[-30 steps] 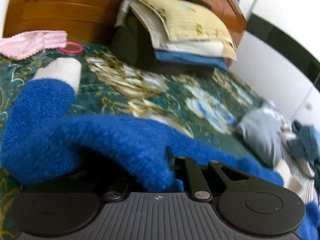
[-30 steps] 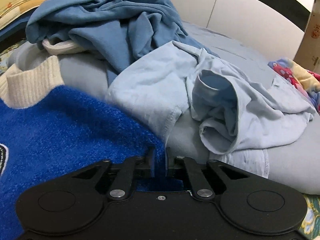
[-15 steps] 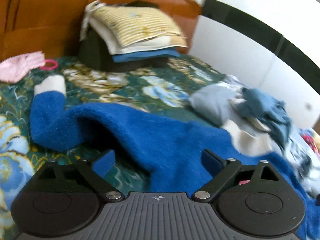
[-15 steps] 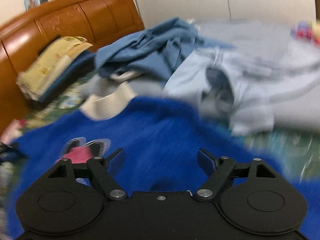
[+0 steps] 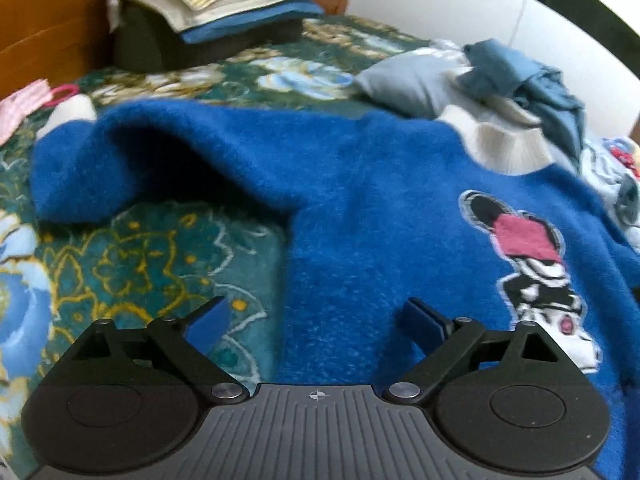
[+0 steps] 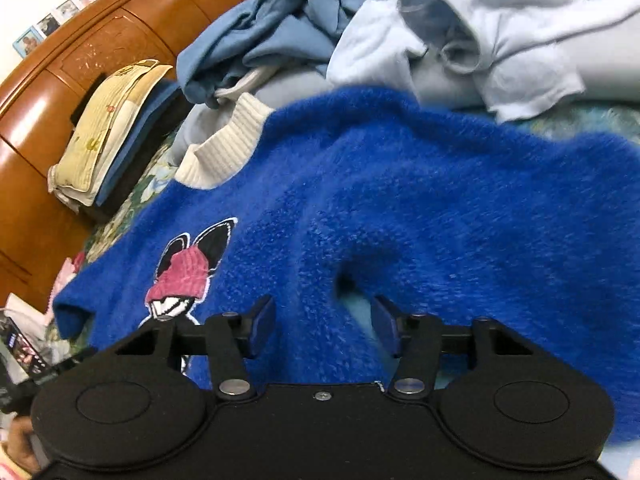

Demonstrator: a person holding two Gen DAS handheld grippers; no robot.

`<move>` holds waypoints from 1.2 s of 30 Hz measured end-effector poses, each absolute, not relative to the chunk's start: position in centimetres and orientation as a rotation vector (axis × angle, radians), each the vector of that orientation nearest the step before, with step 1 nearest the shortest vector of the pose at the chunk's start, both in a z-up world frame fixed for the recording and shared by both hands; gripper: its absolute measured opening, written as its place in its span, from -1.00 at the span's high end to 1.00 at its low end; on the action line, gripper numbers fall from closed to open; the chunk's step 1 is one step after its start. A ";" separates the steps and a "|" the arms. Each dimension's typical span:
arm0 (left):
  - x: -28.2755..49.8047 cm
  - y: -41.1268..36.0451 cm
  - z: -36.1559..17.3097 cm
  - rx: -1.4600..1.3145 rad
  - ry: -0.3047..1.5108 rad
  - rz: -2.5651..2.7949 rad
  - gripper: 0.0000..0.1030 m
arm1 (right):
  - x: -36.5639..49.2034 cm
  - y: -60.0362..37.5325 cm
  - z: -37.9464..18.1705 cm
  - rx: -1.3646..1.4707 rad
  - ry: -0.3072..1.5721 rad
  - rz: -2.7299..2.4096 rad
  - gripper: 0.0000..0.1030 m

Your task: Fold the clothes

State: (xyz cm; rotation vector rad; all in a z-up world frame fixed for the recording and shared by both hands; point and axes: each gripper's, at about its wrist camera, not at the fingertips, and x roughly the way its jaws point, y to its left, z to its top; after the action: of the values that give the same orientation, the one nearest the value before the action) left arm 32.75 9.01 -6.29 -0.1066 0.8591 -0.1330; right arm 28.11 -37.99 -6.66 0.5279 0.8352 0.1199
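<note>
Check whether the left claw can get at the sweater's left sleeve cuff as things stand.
Probably yes. The left claw is open and holds nothing, and the white cuff of the blue sweater lies exposed on the green bedspread, further away and to the left. Only bedspread and the sleeve itself lie between them.

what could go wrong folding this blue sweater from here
Both the left gripper and right gripper are open above the blue sweater, so nothing holds it yet. Its thick fuzzy pile may slip from a shallow pinch. The sleeve lies bunched and could fold crooked. The unfolded clothes pile touches the collar and might get dragged along.
</note>
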 end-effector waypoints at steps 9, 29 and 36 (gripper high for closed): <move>31.7 8.6 -5.8 -0.061 0.804 -0.170 0.61 | 26.7 -38.2 -6.1 0.461 0.758 -0.002 0.76; 31.5 7.4 -5.3 -0.031 0.808 -0.111 0.50 | 26.9 -36.9 -7.2 0.369 0.811 -0.073 0.57; 29.7 7.9 -3.4 -0.041 0.770 -0.091 -0.11 | 25.7 -35.8 -5.6 0.345 0.802 -0.014 -0.16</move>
State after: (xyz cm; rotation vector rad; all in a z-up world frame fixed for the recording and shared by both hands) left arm 29.74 7.92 -3.43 -0.0409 0.7699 -0.0906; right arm 25.66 -35.78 -5.61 0.3453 0.8025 -0.0136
